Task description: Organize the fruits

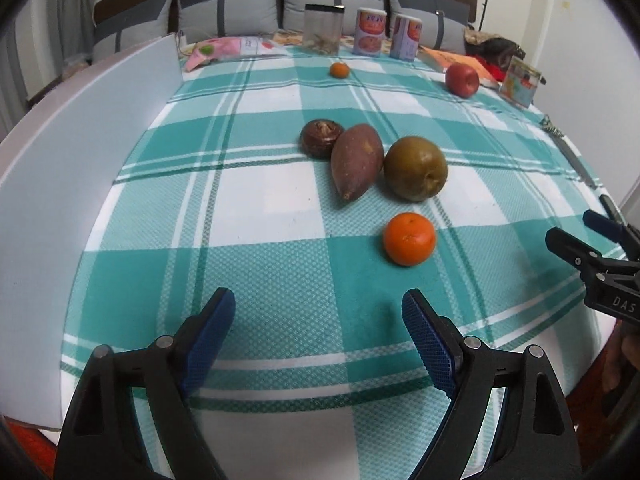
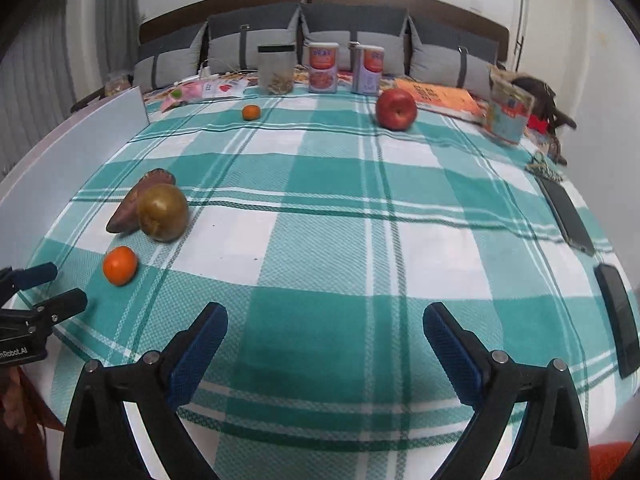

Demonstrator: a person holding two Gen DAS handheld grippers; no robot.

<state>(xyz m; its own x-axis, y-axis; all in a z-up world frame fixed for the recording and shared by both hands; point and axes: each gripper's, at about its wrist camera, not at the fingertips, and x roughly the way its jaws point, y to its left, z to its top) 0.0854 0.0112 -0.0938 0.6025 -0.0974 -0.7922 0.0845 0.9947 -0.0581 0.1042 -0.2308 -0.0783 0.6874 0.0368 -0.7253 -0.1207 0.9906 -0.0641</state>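
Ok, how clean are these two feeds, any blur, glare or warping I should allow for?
Left wrist view: soft overall, the near orange slightly smeared, the white board bowed by the fisheye. Right wrist view: the packet at far right is motion-blurred, the checked cloth bulges like a dome. Both: dark corners, even light, no glare.

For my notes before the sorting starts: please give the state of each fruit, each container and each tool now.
left tool: open, empty
right tool: open, empty
near orange: loose on the cloth, apart from the rest
pear: on the cloth beside the sweet potato
sweet potato: lying flat, between the pear and the dark round fruit
dark round fruit: against the sweet potato
apple: upright, alone
far orange: alone
clear jar: upright, lid on
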